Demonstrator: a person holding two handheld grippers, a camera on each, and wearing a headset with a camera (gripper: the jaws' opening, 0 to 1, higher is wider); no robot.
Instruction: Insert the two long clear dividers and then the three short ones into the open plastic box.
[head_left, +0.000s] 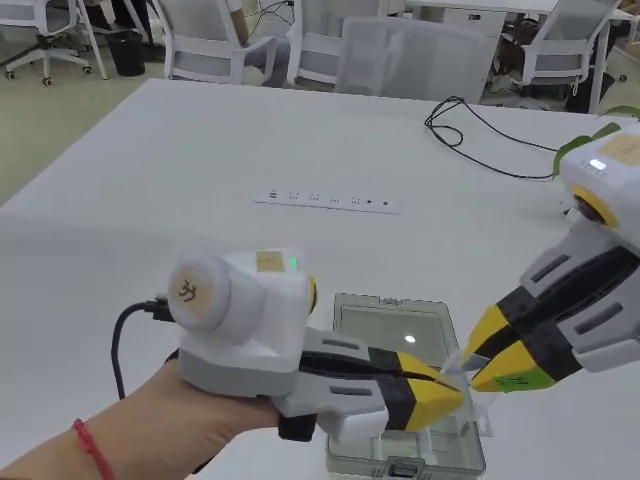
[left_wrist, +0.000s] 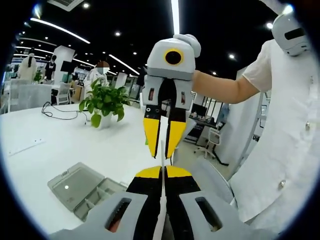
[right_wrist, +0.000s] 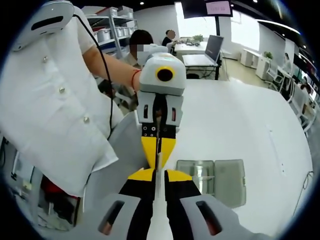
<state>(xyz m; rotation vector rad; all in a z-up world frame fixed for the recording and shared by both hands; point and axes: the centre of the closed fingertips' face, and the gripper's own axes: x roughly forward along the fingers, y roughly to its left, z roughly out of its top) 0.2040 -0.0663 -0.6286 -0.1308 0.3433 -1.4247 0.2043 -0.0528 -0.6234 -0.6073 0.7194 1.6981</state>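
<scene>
I see the plastic box (head_left: 450, 452) lying open on the white bench (head_left: 200, 150). It is clear and rectangular, with its lid (head_left: 390, 325) folded flat on the far side. In the left gripper view the tray half (left_wrist: 102, 192) shows faint inner lines, but I can't make out what they are. One clear divider (head_left: 462, 366) is held above the box's right edge, pinched between the left gripper (head_left: 452, 392) and the right gripper (head_left: 478, 368). Edge-on it reads as a thin pale strip running straight between both sets of fingers.
</scene>
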